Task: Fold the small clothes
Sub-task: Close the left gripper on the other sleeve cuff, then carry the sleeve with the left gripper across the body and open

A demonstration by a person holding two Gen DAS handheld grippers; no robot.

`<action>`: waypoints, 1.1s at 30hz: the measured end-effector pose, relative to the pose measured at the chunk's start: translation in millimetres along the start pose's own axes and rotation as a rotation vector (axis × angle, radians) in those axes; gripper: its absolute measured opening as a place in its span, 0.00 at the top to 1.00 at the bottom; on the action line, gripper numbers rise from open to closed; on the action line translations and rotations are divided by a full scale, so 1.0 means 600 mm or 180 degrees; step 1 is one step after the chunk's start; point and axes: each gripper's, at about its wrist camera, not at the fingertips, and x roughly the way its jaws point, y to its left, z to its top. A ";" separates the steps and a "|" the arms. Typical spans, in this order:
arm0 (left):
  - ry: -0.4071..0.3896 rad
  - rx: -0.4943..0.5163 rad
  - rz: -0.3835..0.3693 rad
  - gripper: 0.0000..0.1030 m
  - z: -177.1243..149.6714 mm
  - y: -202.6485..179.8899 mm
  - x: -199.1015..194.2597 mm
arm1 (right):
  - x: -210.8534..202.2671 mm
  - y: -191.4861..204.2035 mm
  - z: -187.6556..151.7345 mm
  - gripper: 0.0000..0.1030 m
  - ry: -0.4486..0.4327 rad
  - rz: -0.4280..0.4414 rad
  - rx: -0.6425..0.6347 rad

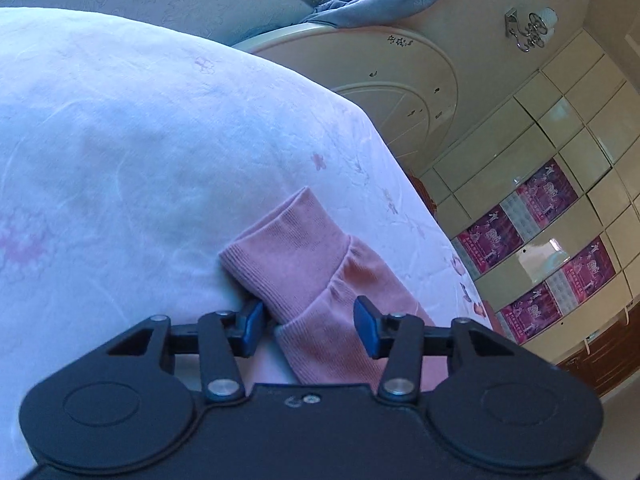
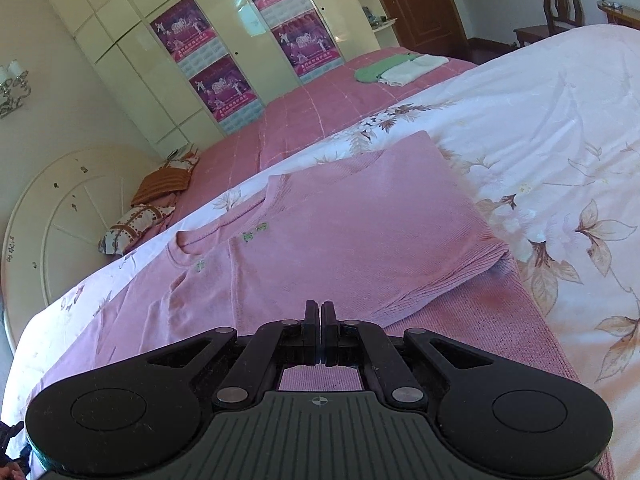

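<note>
Two claws work over a bed draped in a white floral quilt point(image 2: 540, 128), where a pink knit sweater point(image 2: 340, 216) lies spread and partly folded, one side panel turned over its body at the center of the right wrist view. At the bottom center of that view, the right claw point(image 2: 319, 312) is fully closed with nothing between its pads, poised just above the sweater's lower part. In the left wrist view, the left claw point(image 1: 308, 320) stands partly open at the bottom center, its blue pads point(image 1: 366, 322) on either side of the sweater's sleeve; the ribbed cuff point(image 1: 280, 248) reaches toward mid-frame on the quilt, and the pads do not press the cloth. Toward the upper center of the right wrist view, a pink checked bedspread point(image 2: 304, 120) carries a small stack of green and white clothes point(image 2: 396, 68). A cream wardrobe point(image 2: 152, 60) bearing purple posters fills the upper left, beside a round cream headboard point(image 2: 60, 216) at the left edge.
</note>
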 end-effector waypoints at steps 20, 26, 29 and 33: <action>-0.0052 0.1758 -0.0002 0.91 -0.081 -0.235 -0.047 | -0.003 -0.045 -0.003 1.00 -0.0019 -0.0090 0.0155; 0.0033 0.2504 -0.0487 0.91 -0.243 -0.395 -0.076 | -0.007 -0.064 0.007 1.00 -0.0054 -0.0006 0.0152; 0.0156 0.2726 -0.0726 0.91 -0.324 -0.462 -0.084 | -0.010 -0.073 0.015 1.00 -0.0067 0.0039 0.0098; 0.0328 0.2996 -0.0934 0.91 -0.432 -0.532 -0.093 | -0.015 -0.084 0.027 1.00 -0.0077 0.0126 0.0066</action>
